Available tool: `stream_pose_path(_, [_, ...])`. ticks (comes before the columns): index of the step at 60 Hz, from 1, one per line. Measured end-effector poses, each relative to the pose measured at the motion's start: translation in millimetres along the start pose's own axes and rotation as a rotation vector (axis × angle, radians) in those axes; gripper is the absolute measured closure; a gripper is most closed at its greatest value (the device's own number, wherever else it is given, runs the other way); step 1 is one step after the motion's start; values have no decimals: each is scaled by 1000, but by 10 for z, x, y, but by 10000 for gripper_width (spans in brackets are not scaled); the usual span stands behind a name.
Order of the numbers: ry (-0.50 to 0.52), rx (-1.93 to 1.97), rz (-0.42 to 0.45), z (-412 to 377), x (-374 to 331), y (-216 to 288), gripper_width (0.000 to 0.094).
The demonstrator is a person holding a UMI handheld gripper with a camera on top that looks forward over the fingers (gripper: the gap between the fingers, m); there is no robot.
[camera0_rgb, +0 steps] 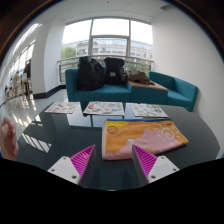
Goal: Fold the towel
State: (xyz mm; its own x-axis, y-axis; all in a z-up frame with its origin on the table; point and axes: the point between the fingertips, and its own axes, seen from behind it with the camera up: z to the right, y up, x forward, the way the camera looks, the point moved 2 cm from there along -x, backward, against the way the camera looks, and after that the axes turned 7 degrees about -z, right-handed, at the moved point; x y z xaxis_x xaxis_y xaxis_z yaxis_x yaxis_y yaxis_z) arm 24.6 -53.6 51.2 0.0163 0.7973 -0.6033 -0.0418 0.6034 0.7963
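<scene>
Gripper view: open claw (112, 163) before towel (144, 137), sofa (128, 91) beyond.

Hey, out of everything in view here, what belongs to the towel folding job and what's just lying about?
Part of the job:
- orange and pink folded cloth towel on the dark glossy table, just ahead of the tongs
- tongs, open and empty

Just lying about:
- three patterned flat mats farther back on the table
- teal sofa
- two black backpacks on the sofa

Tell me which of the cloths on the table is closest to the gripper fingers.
The orange-and-pink folded towel, lying just ahead of the open gripper. The three paler patterned cloths lie in a row farther back, nearer the teal sofa.
</scene>
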Motion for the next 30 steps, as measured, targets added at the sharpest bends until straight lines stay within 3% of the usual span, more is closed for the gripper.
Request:
stream_pose_path(5, [0, -39, -4, -79, 369, 165, 256])
stream_pose_path(13, [2, -59, -35, -83, 828, 421, 412])
stream_pose_path(23, [20, -51, -145, -171, 1103, 228, 578])
stream_pose_path(30, [1, -99, -140, -167, 1102, 226, 669])
